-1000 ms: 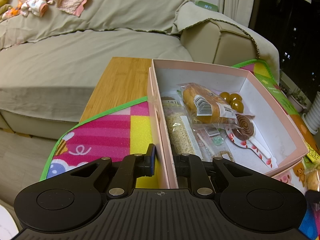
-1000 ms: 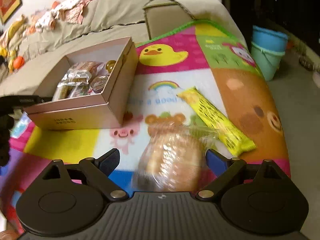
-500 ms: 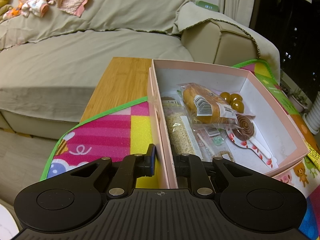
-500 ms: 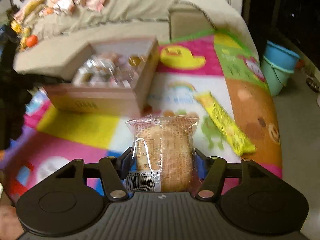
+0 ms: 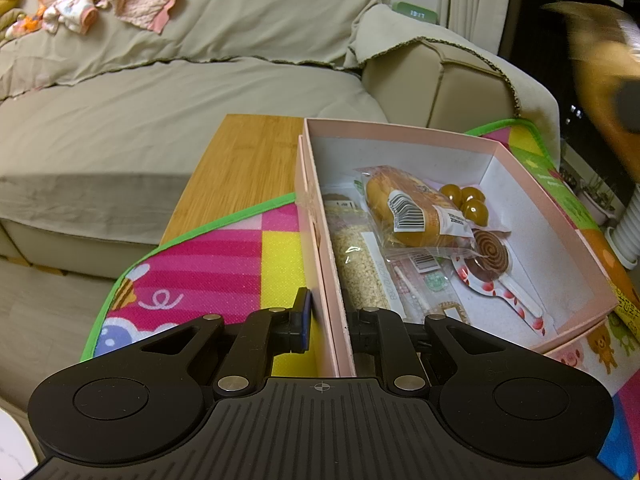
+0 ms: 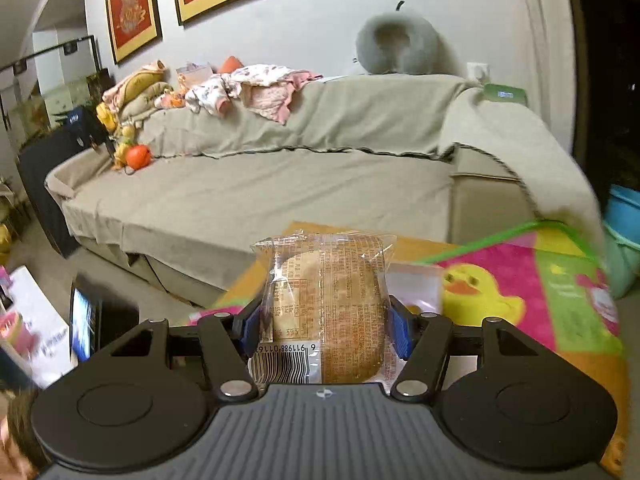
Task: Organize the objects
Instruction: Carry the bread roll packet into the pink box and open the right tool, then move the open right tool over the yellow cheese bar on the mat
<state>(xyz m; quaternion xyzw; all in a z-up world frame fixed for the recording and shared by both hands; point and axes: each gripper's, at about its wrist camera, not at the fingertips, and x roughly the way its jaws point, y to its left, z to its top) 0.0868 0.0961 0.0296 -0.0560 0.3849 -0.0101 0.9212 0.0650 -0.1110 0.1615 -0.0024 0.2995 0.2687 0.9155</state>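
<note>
Pink cardboard forms the open box (image 5: 400, 136) that sits near the sofa-side edge of the colourful play mat (image 5: 224, 256), with part of its base over the bare wooden table (image 5: 244, 160). The left gripper (image 5: 326, 320) is nearly closed, one finger outside and one inside, clamped on the box's left wall at the near corner. Inside the box lie a wrapped bun with a barcode label (image 5: 404, 208), a packet of pale grains (image 5: 360, 264), three amber sweets (image 5: 468, 200) and a spiral lollipop (image 5: 490, 256). The right gripper (image 6: 324, 328) grips a wrapped bread roll (image 6: 328, 308) between its blue pads, jaws about half apart, lifted clear of the mat, with the draped beige sofa (image 6: 280, 184) beyond.
</note>
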